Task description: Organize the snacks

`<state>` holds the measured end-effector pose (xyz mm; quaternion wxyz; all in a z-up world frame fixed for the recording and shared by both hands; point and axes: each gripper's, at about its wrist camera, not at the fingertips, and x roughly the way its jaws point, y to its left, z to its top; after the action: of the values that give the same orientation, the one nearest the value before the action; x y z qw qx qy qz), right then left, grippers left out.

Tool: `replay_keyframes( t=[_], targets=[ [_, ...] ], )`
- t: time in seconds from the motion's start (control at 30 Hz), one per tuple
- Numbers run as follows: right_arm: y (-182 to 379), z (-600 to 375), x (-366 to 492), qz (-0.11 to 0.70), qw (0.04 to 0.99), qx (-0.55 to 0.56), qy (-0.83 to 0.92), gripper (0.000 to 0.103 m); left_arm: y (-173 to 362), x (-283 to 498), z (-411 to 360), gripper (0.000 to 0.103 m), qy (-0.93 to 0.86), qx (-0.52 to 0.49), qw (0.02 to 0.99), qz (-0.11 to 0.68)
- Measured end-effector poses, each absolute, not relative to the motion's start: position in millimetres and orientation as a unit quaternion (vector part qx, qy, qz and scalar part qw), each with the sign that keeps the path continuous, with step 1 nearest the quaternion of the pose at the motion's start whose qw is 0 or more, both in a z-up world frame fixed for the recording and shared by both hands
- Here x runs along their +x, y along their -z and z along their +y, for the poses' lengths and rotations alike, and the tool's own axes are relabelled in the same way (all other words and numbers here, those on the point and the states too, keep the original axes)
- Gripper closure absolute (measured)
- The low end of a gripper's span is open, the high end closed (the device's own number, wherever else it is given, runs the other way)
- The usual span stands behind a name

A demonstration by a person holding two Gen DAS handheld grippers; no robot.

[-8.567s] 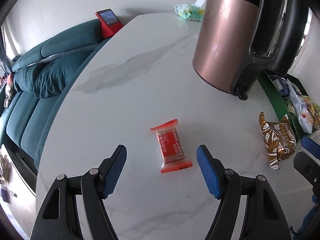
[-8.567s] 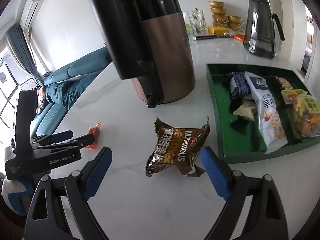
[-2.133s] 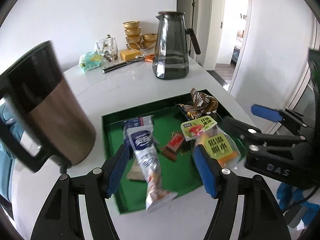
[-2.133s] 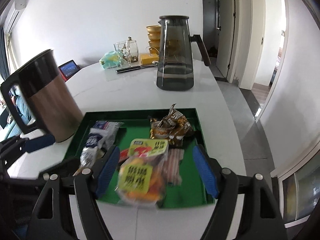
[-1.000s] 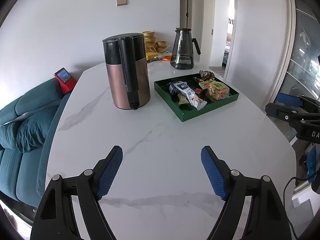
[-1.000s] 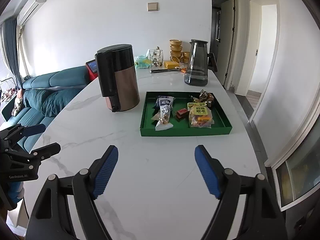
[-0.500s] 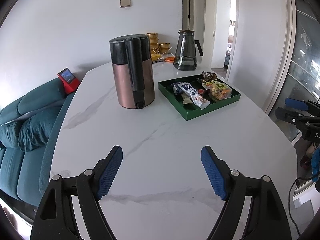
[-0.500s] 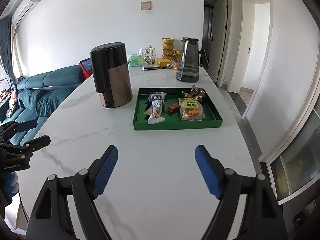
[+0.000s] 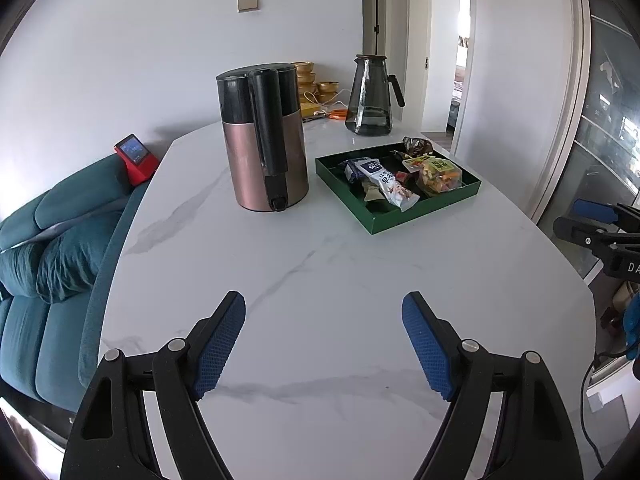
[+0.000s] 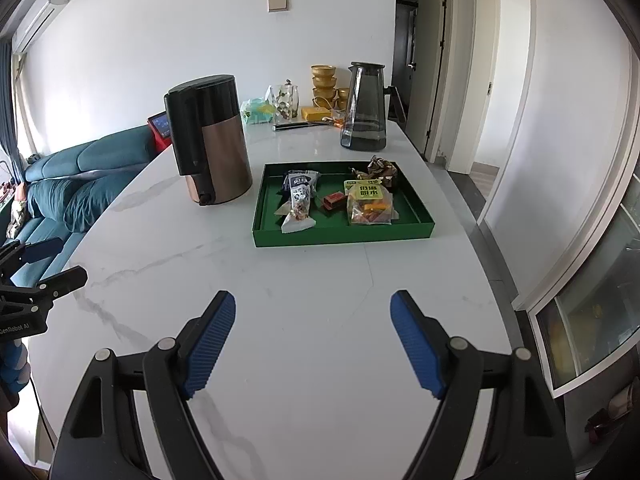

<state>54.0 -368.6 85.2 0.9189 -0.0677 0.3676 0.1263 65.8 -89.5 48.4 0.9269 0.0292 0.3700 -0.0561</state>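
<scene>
A green tray (image 10: 340, 238) stands on the white marble table and holds several snack packets: a long white and blue packet (image 10: 299, 200), a small red bar (image 10: 334, 200), a clear bag with a green label (image 10: 369, 202) and a brown wrapper (image 10: 380, 170). The tray also shows in the left wrist view (image 9: 424, 212). My left gripper (image 9: 324, 340) is open and empty over the near table, far from the tray. My right gripper (image 10: 312, 340) is open and empty, also well back from the tray.
A rose-gold kettle with a black handle (image 10: 208, 140) stands left of the tray. A dark glass pitcher (image 10: 365, 108), gold bowls (image 10: 324, 80) and small items sit at the far end. A teal sofa (image 9: 48, 240) lies left of the table.
Both grippers have pulled back from the tray to the near end of the table and stay open. In the last half second the views shift only slightly.
</scene>
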Motion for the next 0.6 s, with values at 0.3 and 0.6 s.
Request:
replay_keyframes(
  t=[0.3, 0.6],
  targets=[
    [-79.2, -369.6, 54.1, 0.373, 0.917, -0.064, -0.126, 0.000, -47.1, 65.6, -90.3, 0.027, 0.056, 0.031, 0.926, 0.373],
    [-75.7, -372.4, 54.9, 0.378, 0.915, -0.064, -0.124, 0.000, -45.2, 66.0, -92.2, 0.027, 0.060, 0.033, 0.924, 0.375]
  ],
)
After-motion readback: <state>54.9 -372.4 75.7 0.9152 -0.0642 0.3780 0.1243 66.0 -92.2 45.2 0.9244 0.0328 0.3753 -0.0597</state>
